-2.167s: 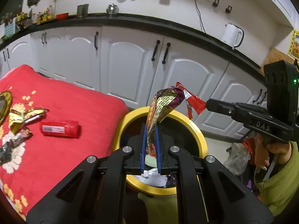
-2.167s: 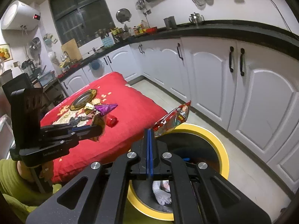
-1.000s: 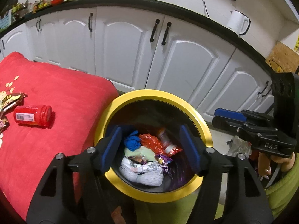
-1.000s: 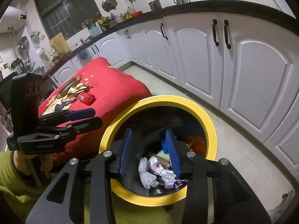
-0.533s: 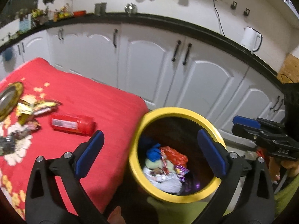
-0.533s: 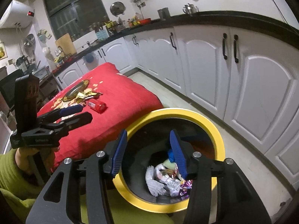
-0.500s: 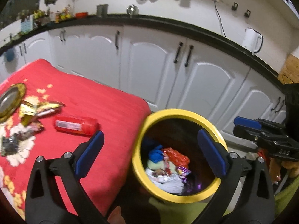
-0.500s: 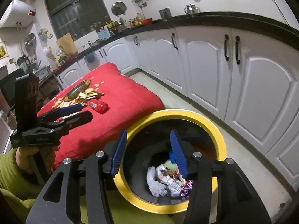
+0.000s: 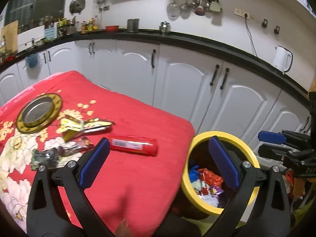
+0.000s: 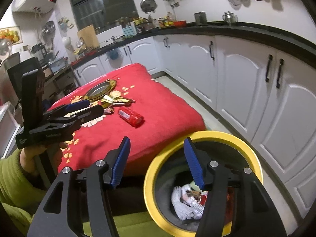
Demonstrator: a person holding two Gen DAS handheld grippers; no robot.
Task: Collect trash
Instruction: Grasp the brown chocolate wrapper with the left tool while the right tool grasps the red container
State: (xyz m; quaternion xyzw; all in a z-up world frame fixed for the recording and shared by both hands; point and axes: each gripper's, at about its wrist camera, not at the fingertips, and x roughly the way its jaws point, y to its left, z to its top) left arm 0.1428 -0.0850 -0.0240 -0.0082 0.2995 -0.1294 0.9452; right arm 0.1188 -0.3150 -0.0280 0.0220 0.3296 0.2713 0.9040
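Observation:
A yellow-rimmed bin [image 9: 250,154] [image 10: 254,156] stands on the floor by the red-clothed table [image 9: 128,177] [image 10: 164,110] and holds several wrappers. A red tube [image 9: 133,144] [image 10: 130,117] lies on the cloth. Gold and dark wrappers [image 9: 85,125] [image 10: 116,100] lie to its left. My left gripper [image 9: 158,150] [image 10: 86,106] is wide open and empty above the table edge. My right gripper [image 10: 157,150] [image 9: 272,138] is open and empty at the bin's left rim.
A gold-rimmed metal plate [image 9: 38,112] [image 10: 100,88] sits far left on the cloth. White cabinets [image 9: 177,83] under a black counter run behind. A white kettle [image 9: 281,60] stands on the counter at right.
Both grippers let their wrappers drop into the bin and opened. Both have since swung left toward the table, with the left one now over the cloth near the red tube.

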